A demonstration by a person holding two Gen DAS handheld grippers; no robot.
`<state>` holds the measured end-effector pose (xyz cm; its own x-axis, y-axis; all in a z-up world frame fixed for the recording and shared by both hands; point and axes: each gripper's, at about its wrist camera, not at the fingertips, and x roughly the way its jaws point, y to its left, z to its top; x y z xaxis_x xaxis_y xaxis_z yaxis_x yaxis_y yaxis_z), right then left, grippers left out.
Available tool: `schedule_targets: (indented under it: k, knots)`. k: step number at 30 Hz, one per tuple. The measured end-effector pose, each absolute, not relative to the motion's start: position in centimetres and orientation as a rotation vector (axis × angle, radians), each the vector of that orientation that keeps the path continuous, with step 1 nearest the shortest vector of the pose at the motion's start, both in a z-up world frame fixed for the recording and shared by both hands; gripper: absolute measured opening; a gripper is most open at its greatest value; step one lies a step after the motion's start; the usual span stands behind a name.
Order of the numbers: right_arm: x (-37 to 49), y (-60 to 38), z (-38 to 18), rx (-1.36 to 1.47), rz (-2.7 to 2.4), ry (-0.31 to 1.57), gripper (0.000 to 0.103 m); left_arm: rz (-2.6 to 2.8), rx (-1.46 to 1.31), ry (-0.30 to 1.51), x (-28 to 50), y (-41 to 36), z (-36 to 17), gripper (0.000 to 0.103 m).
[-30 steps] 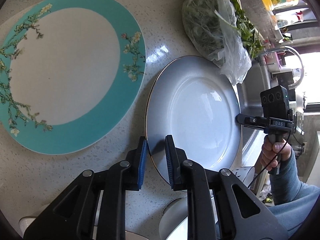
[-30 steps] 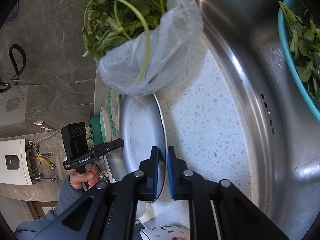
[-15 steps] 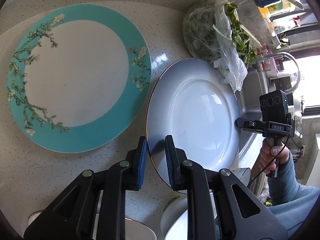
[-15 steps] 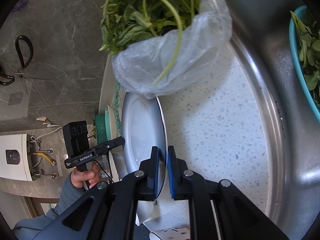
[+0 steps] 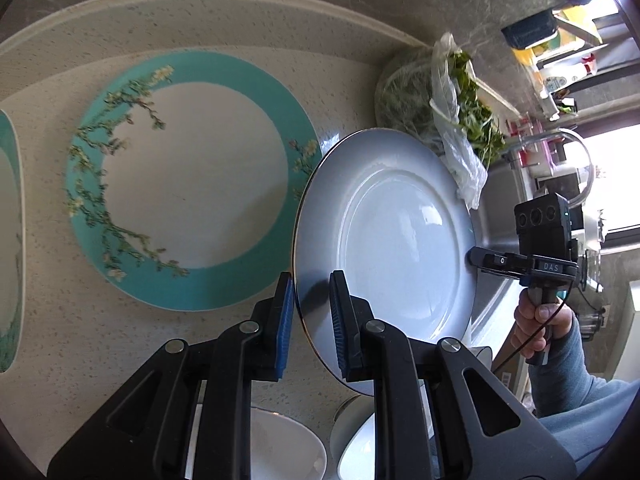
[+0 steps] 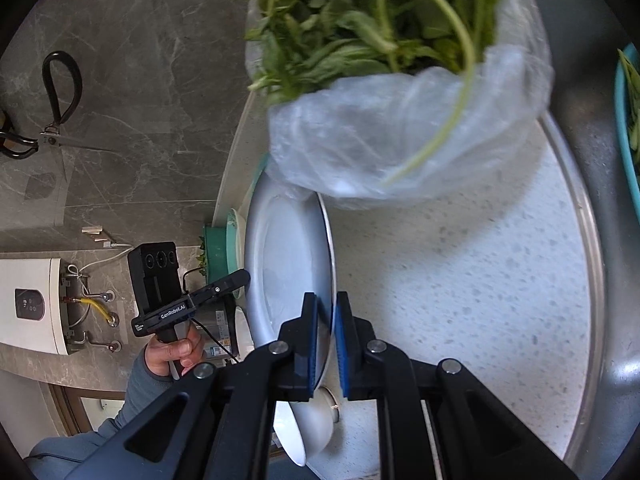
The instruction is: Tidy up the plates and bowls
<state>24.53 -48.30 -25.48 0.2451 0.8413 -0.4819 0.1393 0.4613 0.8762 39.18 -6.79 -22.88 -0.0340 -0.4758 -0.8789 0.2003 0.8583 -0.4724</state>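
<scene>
We hold the pale blue-grey plate (image 5: 400, 240) at two opposite points of its rim. Our left hand-held gripper (image 5: 310, 320) is drawn narrow on the near edge, one blue pad on each face of the thin gilt rim. Our right hand-held gripper (image 6: 327, 344) is likewise pinched tight on the far edge, seen almost edge-on from that side. The plate stands clear of the speckled surface (image 5: 120, 340), tilted up between the two grips.

To the left of it lies the turquoise-rimmed plate (image 5: 188, 184) with blossom sprigs, flat on the surface. In the left wrist view the held plate's left edge overlaps its rim; whether they touch we cannot tell. At the far left edge of that view a sliver of another turquoise plate (image 5: 10, 240) shows.

Behind the held plate a plastic bag of greens (image 6: 400, 120) droops over its far rim; from the right wrist view the bag appears to rest on or just above the plate's edge. Beyond that the steel sink (image 6: 600, 320) curves away, its raised lip bordering the surface, with a teal colander (image 6: 628, 140) of leaves at its side.

Below our grippers sit white bowls (image 5: 288, 448), close under the plate's lower edge. The open stretch of surface lies between the plate and the sink lip (image 6: 460, 280). Scissors (image 6: 52, 120) hang on the grey wall.
</scene>
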Motion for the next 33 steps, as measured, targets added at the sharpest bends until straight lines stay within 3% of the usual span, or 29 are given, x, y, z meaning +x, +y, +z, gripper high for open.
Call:
schedule_targets:
  k: [19,33]
  knots:
    - [24.5,-48.4,-23.5,0.957,0.637,1.193,0.013,-0.533,-0.279,1.408,38.1,-2.4,-18.4,0.015]
    - [19.6,-39.0,-18.6,0.832,0.791,1.182,0.013,-0.39,-0.316,1.274,25.7,10.4,-10.1,0.016]
